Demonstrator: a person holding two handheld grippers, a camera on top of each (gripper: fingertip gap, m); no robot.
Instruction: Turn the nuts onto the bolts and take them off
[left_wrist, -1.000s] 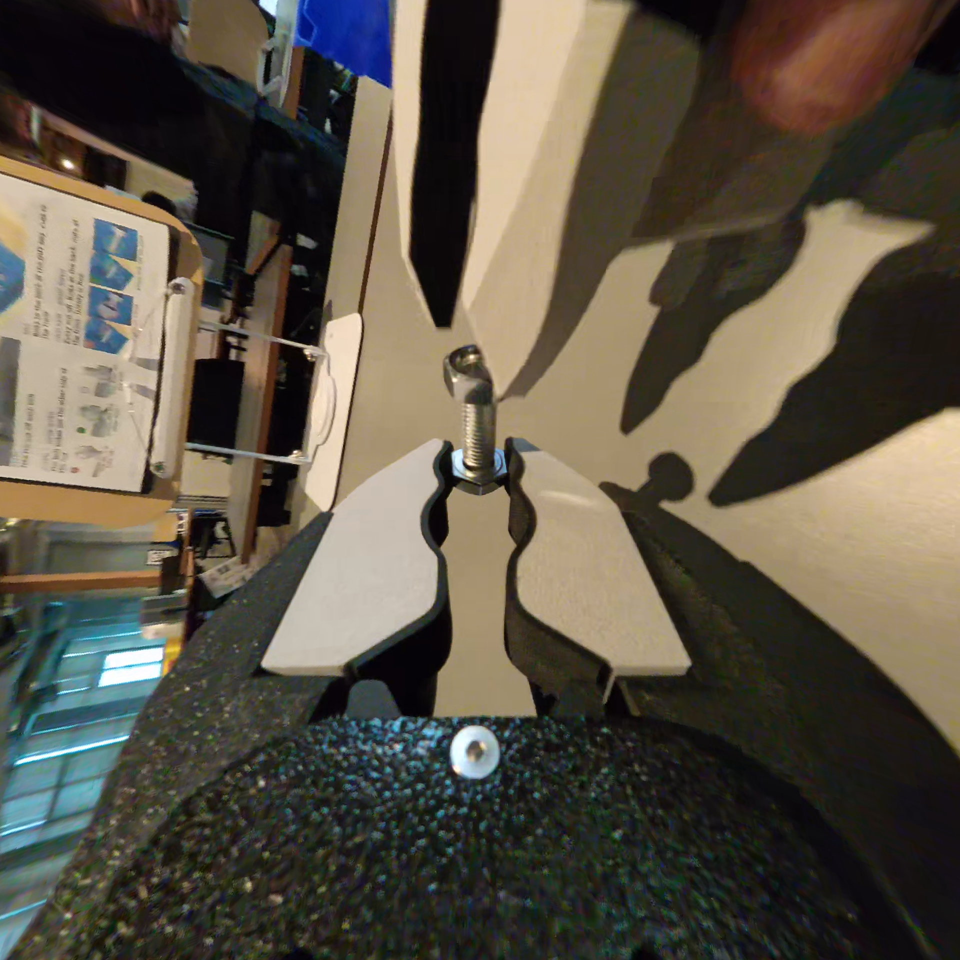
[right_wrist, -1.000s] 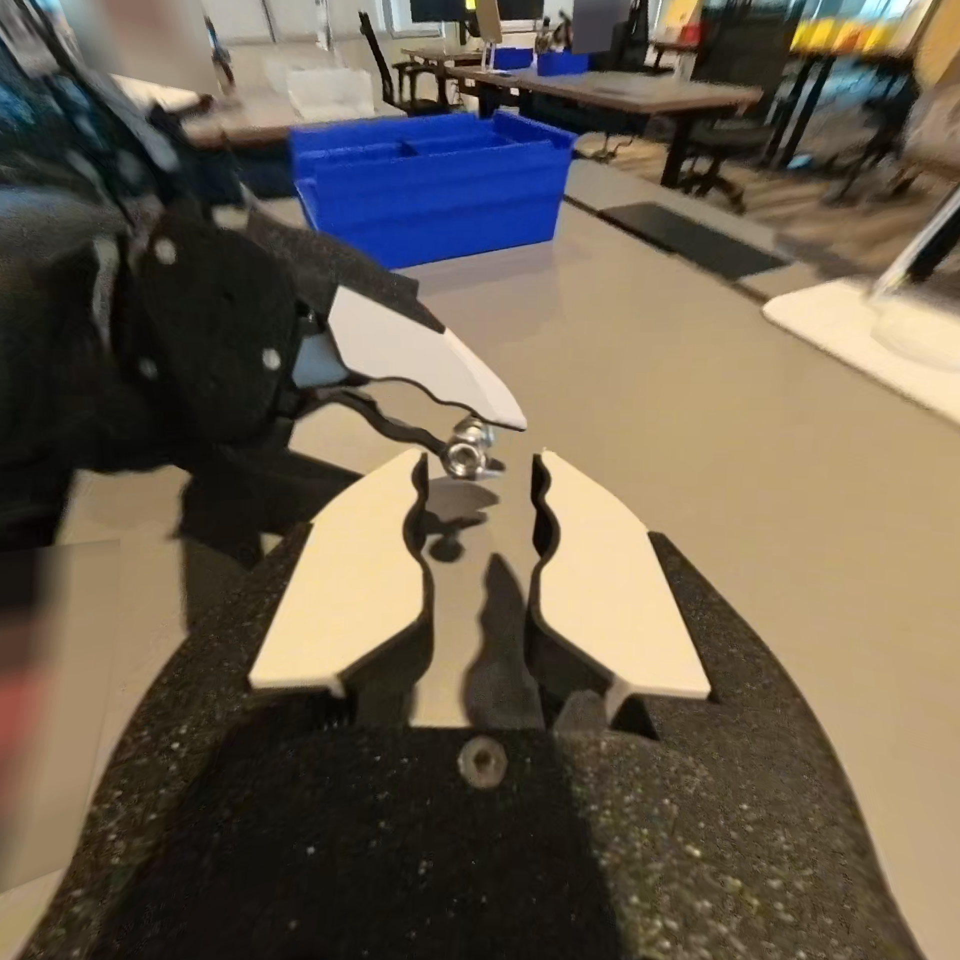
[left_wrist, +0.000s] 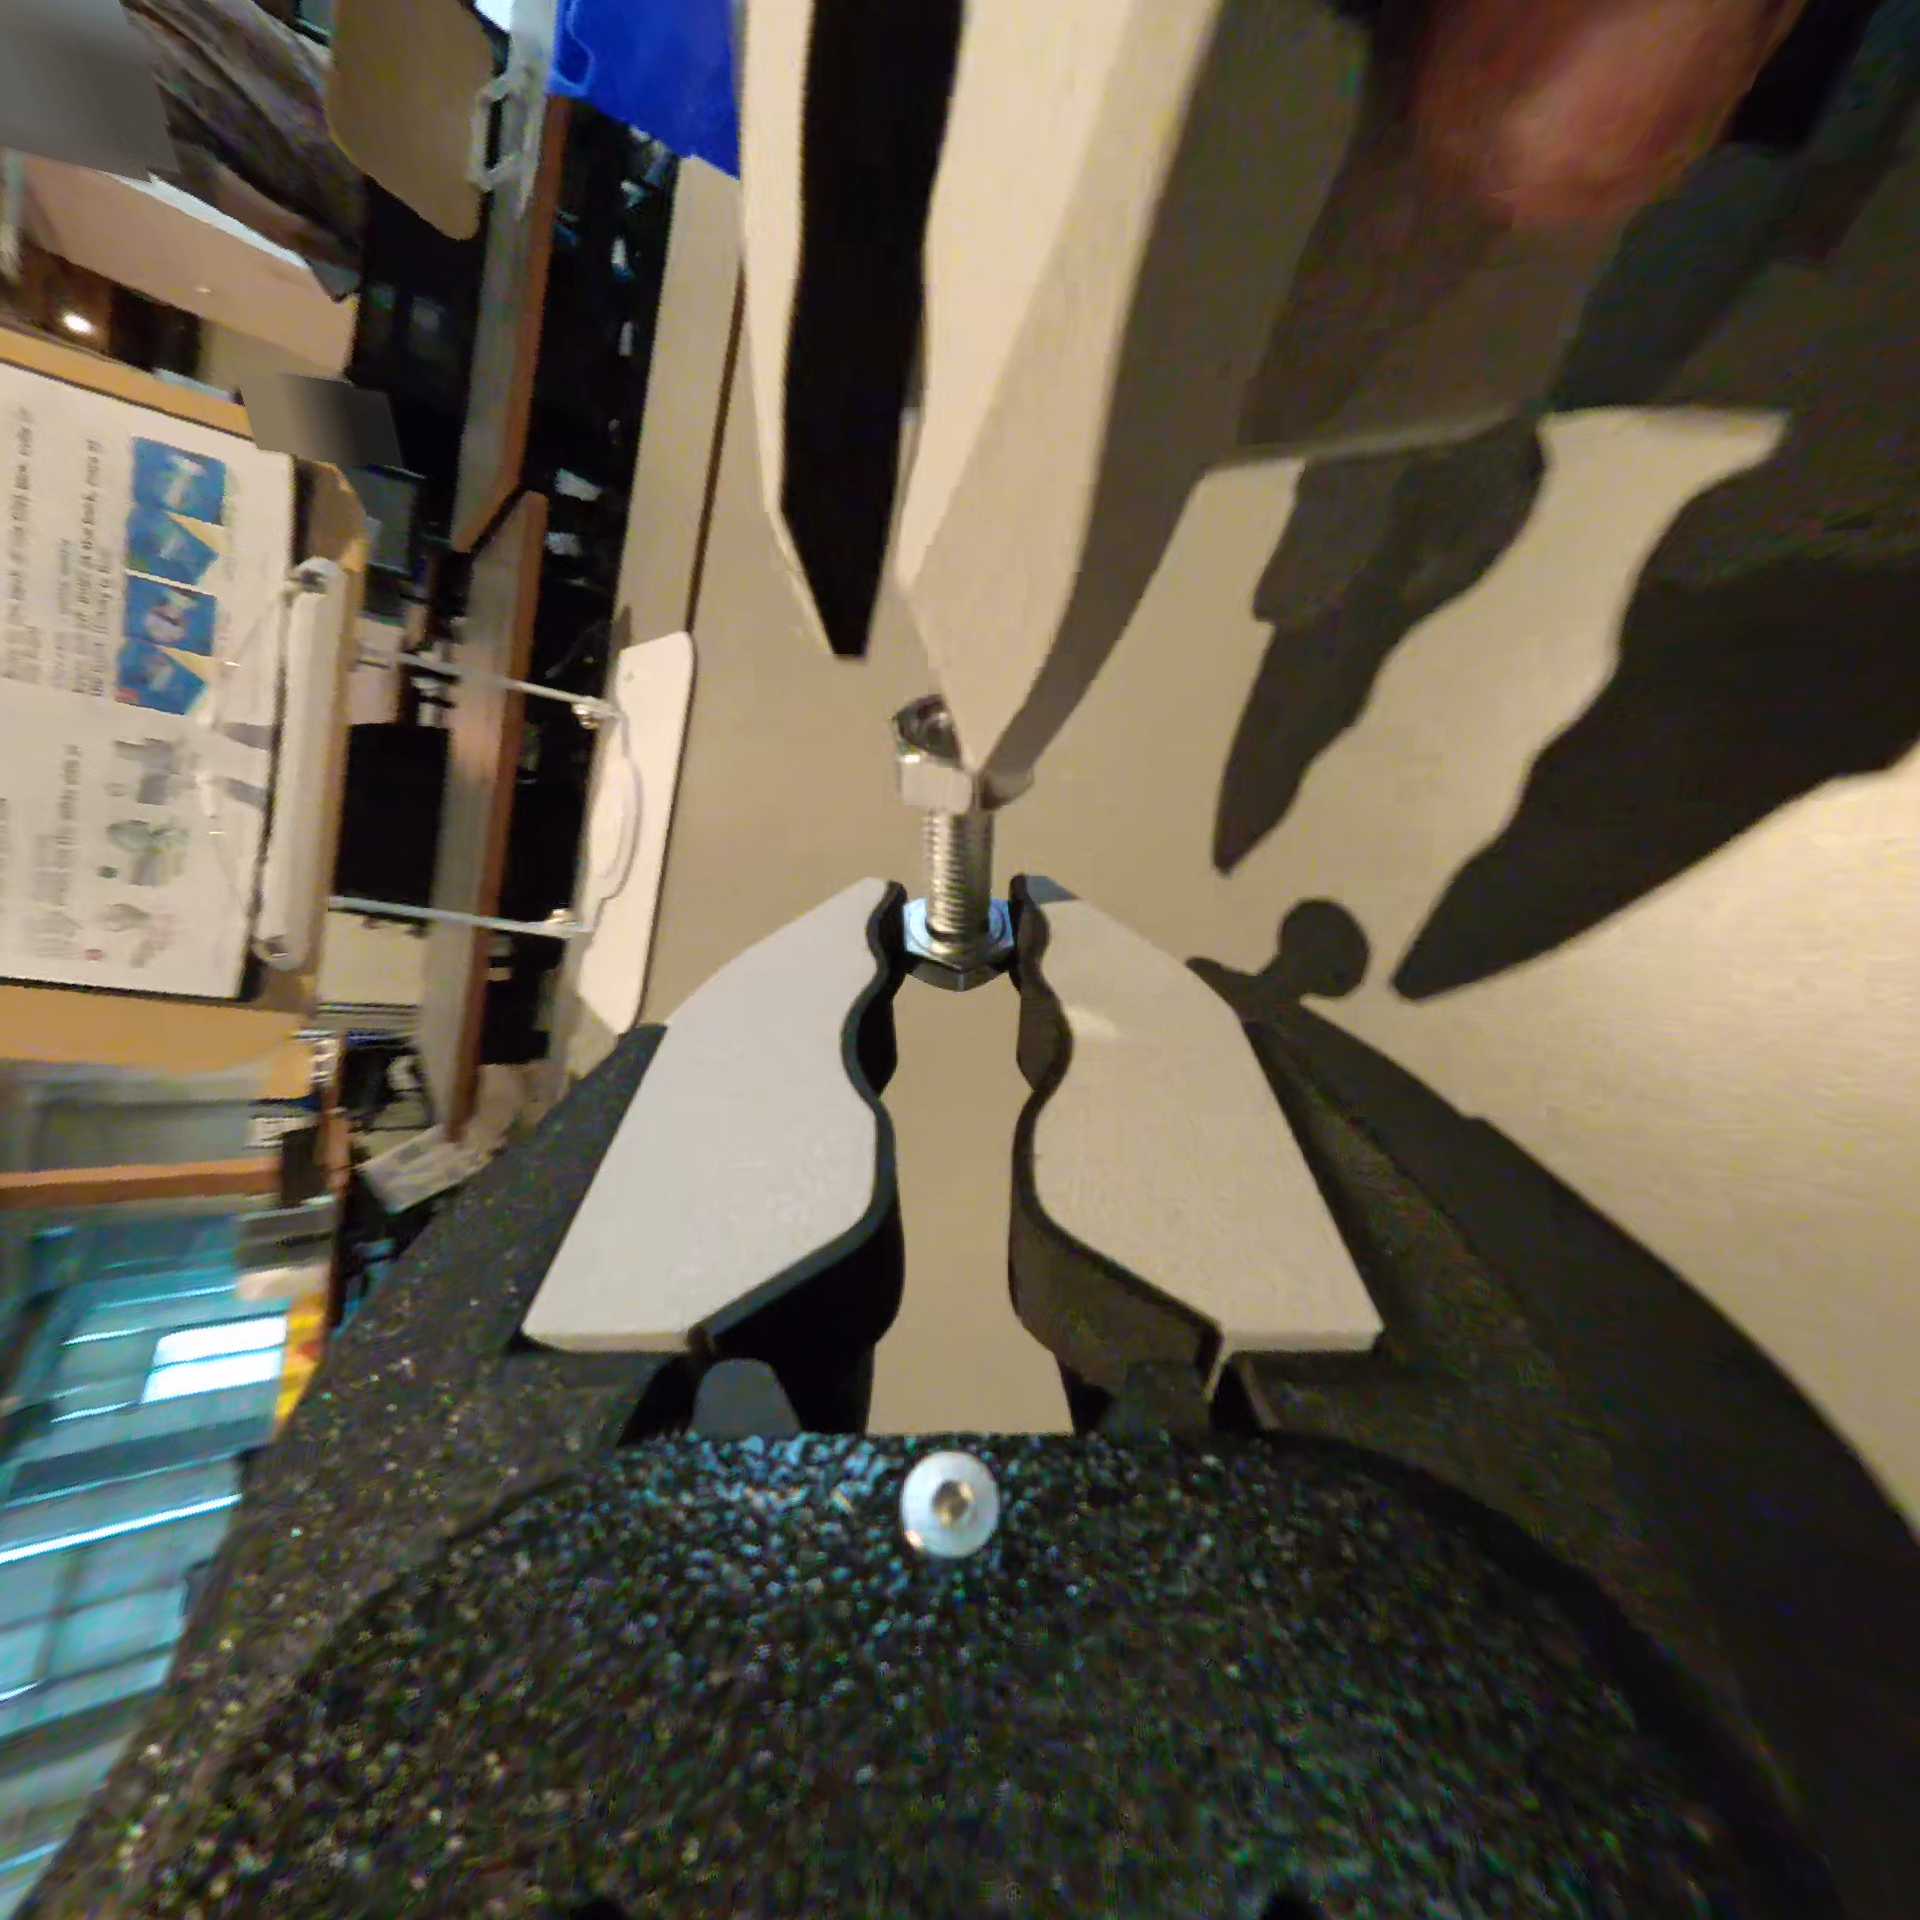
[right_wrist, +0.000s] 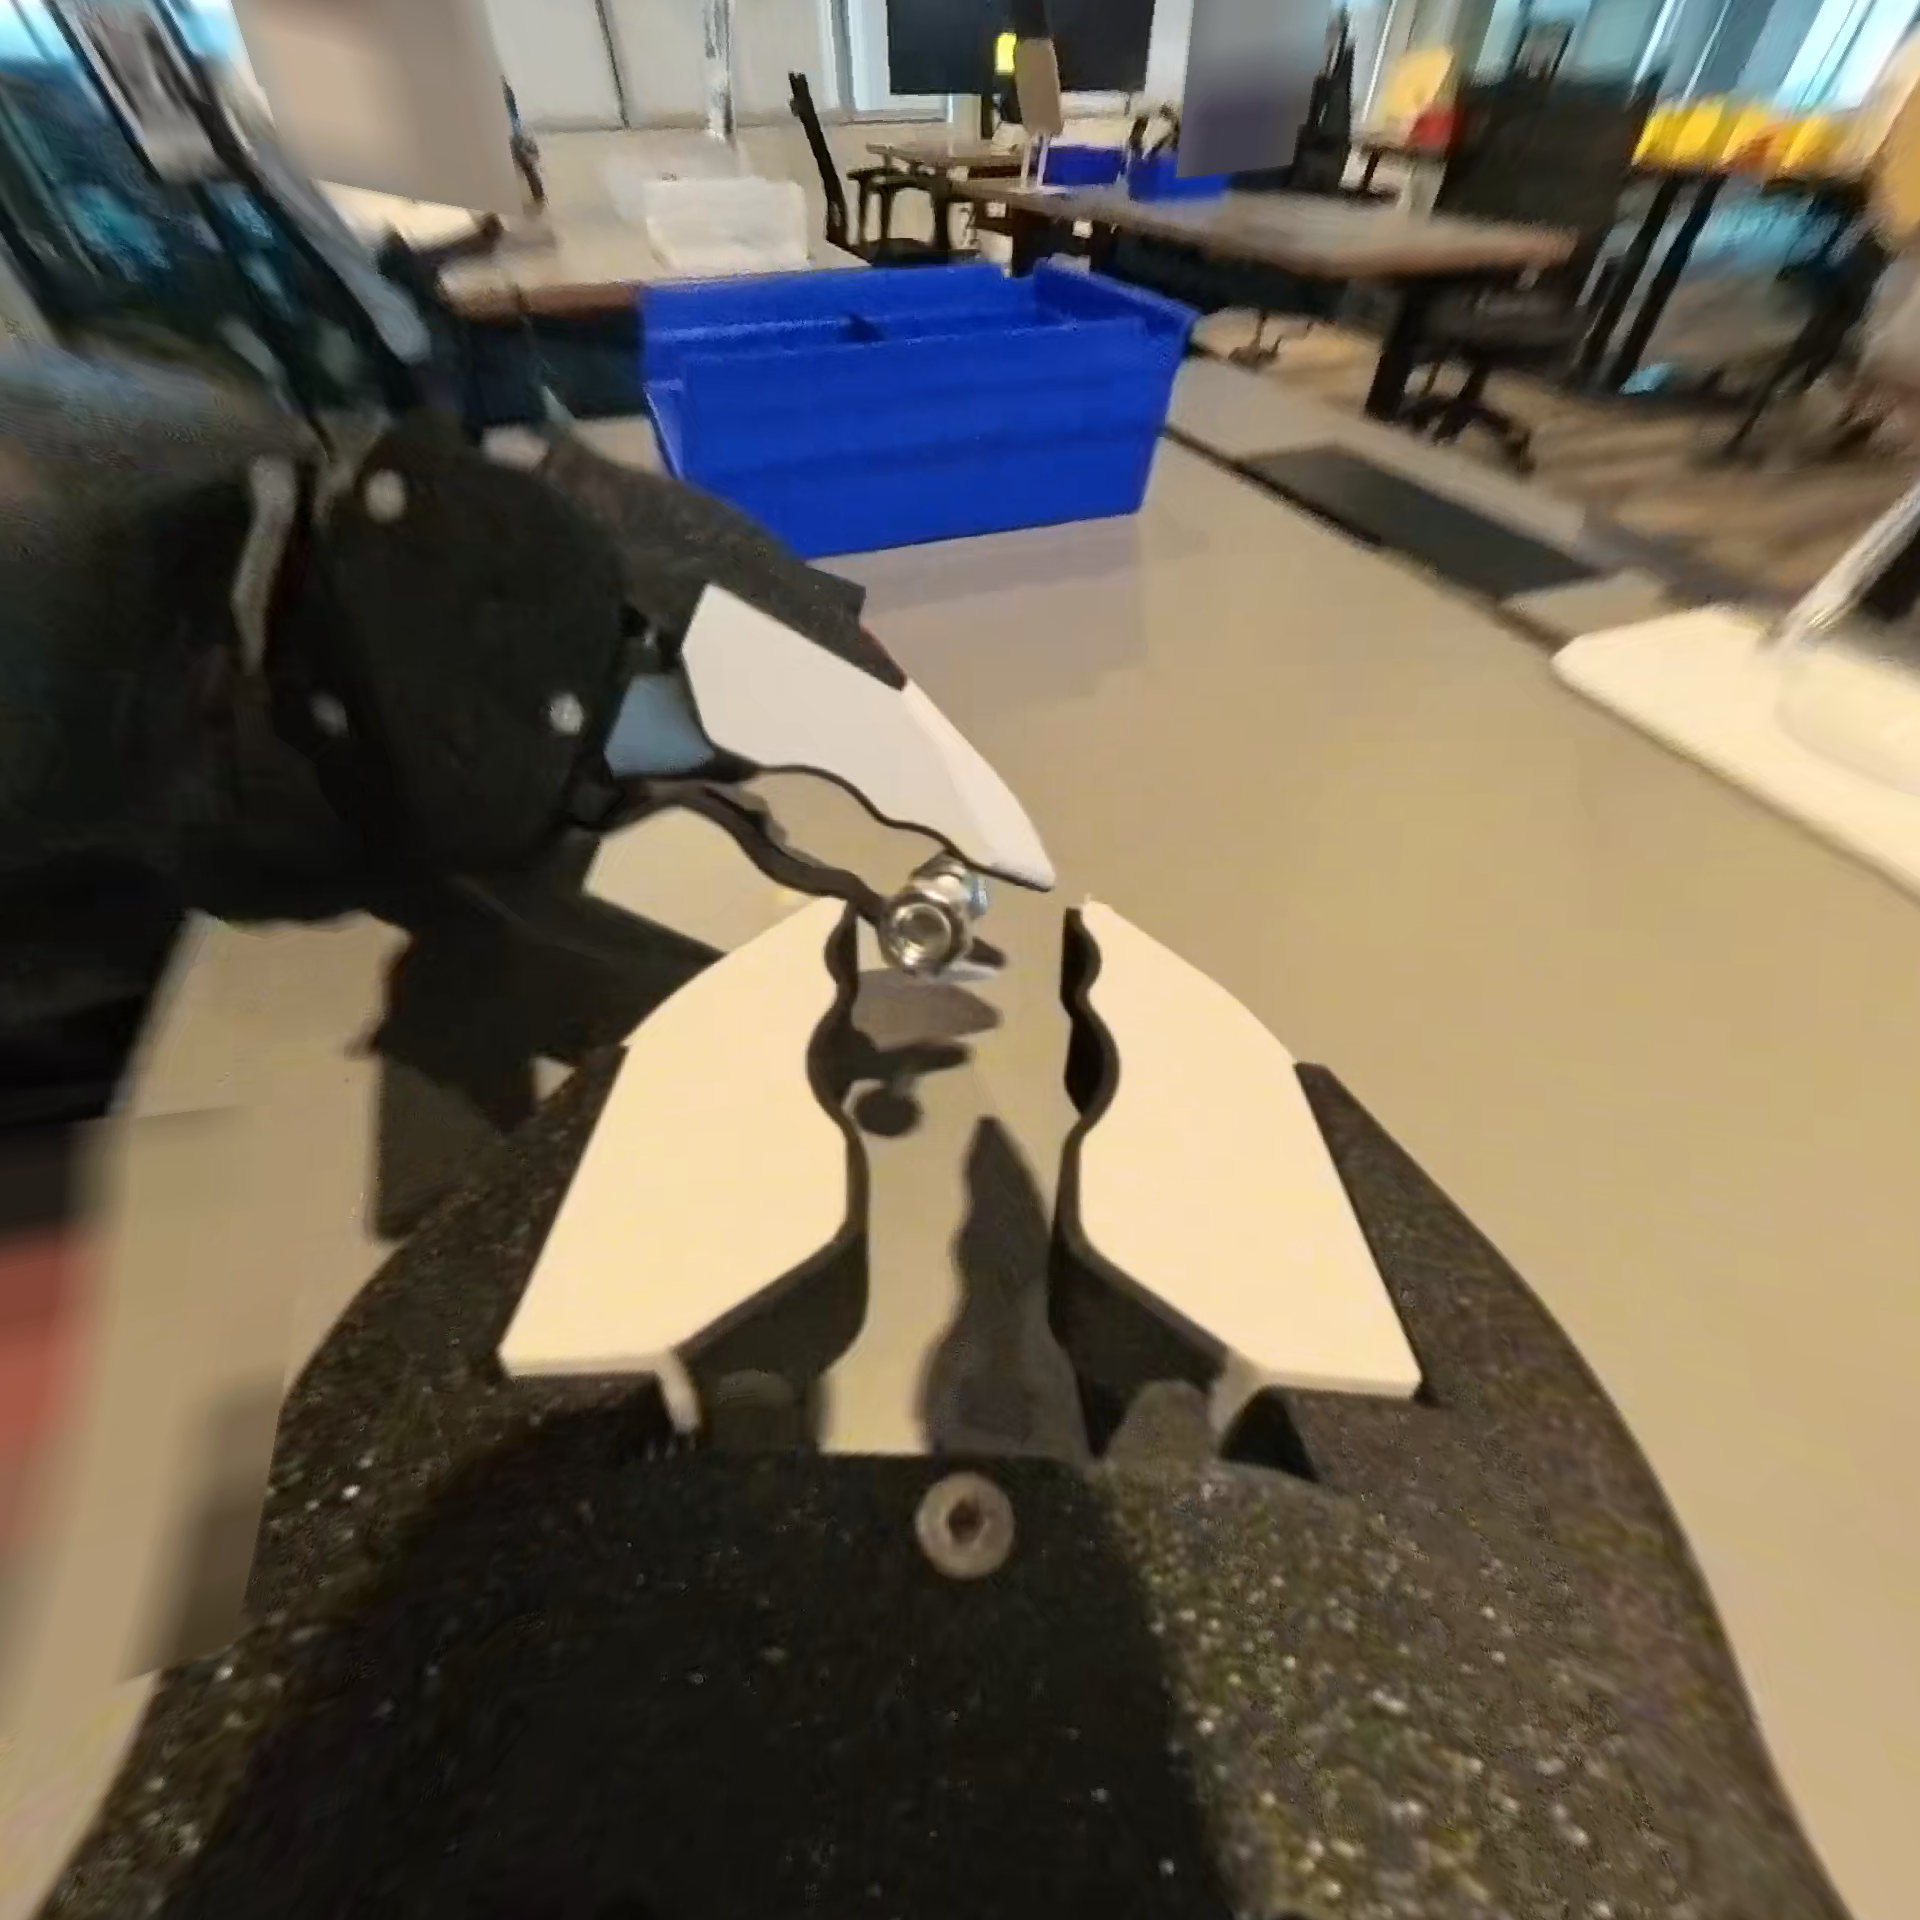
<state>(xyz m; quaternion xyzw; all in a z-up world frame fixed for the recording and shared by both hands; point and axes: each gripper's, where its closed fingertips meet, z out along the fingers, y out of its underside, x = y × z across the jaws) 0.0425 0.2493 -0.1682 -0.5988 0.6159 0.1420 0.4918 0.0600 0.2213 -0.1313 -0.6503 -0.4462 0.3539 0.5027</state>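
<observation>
Bolt (left_wrist: 951, 868) is held off the desk (left_wrist: 1558, 1091), head pinched between the left claw (left_wrist: 954, 940) tips. Nut (left_wrist: 935, 781) sits at the free end of the thread. Right claw (right_wrist: 961, 914) is narrow but gapped around that nut; from the left wrist view one finger (left_wrist: 1023, 717) touches it, so no firm grip visible. Risk: a slanted nut cross-threads or jams; a loose pinch drops it. Blue bin (right_wrist: 904, 416) sits well behind.
</observation>
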